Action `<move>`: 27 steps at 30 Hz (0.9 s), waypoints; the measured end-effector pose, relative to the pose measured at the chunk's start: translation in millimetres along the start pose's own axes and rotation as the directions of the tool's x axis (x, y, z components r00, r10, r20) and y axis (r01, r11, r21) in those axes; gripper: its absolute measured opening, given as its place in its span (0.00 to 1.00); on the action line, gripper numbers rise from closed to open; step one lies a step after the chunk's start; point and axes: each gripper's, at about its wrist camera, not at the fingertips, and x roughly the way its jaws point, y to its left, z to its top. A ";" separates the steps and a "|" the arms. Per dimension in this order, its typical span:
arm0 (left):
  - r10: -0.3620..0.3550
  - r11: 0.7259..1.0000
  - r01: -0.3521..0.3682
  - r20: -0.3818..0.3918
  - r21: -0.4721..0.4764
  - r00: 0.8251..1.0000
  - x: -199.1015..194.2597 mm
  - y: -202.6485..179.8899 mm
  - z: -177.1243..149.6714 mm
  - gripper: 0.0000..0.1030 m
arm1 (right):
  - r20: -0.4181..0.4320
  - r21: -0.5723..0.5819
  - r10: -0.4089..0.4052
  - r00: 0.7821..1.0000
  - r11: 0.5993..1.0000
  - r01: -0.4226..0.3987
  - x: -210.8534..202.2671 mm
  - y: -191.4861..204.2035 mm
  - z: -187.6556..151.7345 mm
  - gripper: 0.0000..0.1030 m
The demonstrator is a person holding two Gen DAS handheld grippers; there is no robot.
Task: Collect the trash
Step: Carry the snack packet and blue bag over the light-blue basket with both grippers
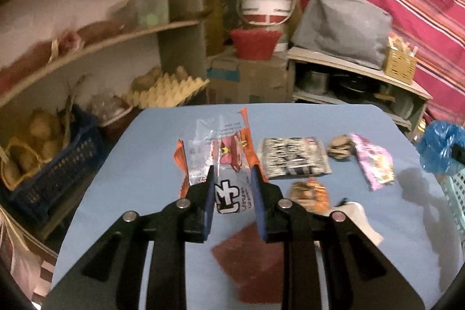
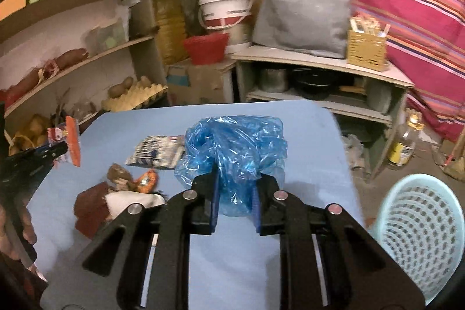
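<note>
My left tongs (image 1: pixel 234 173) clamp an orange-and-clear wrapper (image 1: pixel 223 147); my right tongs (image 2: pixel 236 179) clamp a blue plastic bag (image 2: pixel 235 147); both above the table (image 2: pixel 308 164).

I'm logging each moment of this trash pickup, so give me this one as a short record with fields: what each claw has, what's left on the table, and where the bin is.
left claw: shut on orange and clear snack wrapper, lifted off the table
right claw: shut on crumpled blue plastic bag
surface: blue table
still on table: black-and-white wrapper, pink wrapper, brown crumpled scrap, small orange wrapper, dark red sheet, white piece
bin: light blue perforated basket, beside the table on the right, on the floor
</note>
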 end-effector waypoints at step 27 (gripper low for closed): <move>-0.296 0.944 0.297 -0.033 0.141 0.955 -39.5 -266.0 -7.6 0.23 | -0.050 0.174 -0.266 0.963 0.947 0.271 -117.0 -216.5 -61.0 0.18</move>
